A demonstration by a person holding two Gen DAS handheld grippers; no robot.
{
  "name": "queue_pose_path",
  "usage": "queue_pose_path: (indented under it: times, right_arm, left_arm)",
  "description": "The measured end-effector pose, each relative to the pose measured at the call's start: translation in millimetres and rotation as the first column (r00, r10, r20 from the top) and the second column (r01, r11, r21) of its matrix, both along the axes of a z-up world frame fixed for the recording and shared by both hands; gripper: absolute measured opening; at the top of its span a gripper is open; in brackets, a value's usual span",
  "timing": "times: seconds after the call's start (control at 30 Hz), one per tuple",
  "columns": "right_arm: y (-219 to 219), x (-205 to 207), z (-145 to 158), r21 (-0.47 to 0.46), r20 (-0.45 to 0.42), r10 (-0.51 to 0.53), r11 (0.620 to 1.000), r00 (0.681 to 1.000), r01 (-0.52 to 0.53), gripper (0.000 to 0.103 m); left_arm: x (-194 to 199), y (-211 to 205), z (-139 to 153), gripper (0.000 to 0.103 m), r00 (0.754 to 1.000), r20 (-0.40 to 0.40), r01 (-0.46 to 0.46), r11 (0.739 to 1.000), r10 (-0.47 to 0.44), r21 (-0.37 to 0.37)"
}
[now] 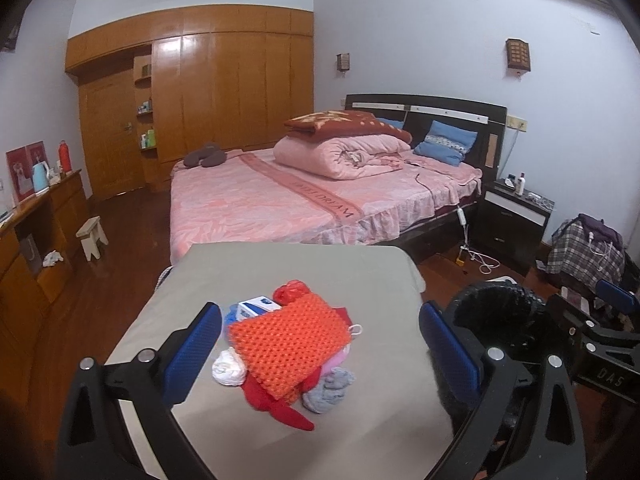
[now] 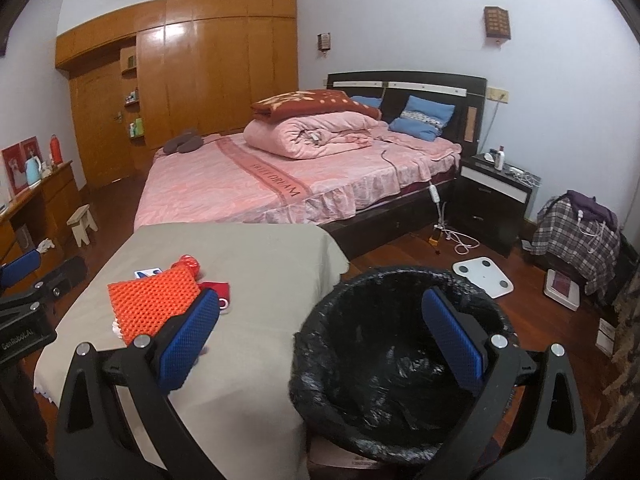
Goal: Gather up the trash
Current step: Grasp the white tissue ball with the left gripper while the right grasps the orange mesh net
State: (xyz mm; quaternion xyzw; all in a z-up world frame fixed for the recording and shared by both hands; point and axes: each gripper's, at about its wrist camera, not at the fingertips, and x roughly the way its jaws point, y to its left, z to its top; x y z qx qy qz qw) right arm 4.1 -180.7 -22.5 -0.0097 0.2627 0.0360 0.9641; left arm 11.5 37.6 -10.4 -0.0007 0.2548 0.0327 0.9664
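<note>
A heap of trash lies on a grey-covered table: an orange knobbed mat on top, a red bag, a blue-white box, a white wad, a grey wad and red cloth. My left gripper is open, its jaws either side of the heap, above it. A bin lined with a black bag stands right of the table. My right gripper is open and empty over the bin's left rim. The orange mat shows at left.
A bed with pink covers stands beyond the table, a dark nightstand to its right. A white scale and cables lie on the wood floor. A wooden dresser and small stool are at left.
</note>
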Motion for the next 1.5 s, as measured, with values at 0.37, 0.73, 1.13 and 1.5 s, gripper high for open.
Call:
queue_pose_path:
  times: [0.37, 0.73, 1.13, 1.5]
  right_arm:
    - [56.6, 42.9, -21.4, 0.014, 0.009, 0.131, 0.991, 0.991, -0.131, 0.098]
    - [135.9, 82.4, -67.7, 0.033, -0.072, 0.282, 0.959, 0.957, -0.280, 0.098]
    - [200.7, 110.5, -120.6, 0.002, -0.197, 0.366, 0.928, 0.909, -0.373, 0.098]
    - [198.3, 112.7, -138.0, 0.113, -0.268, 0.470, 0.882, 0.841, -0.458, 0.058]
  left_arm:
    - [18.6, 80.2, -25.5, 0.097, 0.994, 0.034, -0.107, 0.994, 0.106, 0.019]
    - [29.5, 145.6, -69.6, 0.097, 0.973, -0.007, -0.228, 0.971, 0.229, 0.067]
    - [32.1, 177.1, -98.4, 0.097, 0.963, -0.064, -0.260, 0.965, 0.262, 0.037]
    - [38.9, 175.9, -109.1, 0.097, 0.964, -0.096, -0.248, 0.968, 0.249, 0.028]
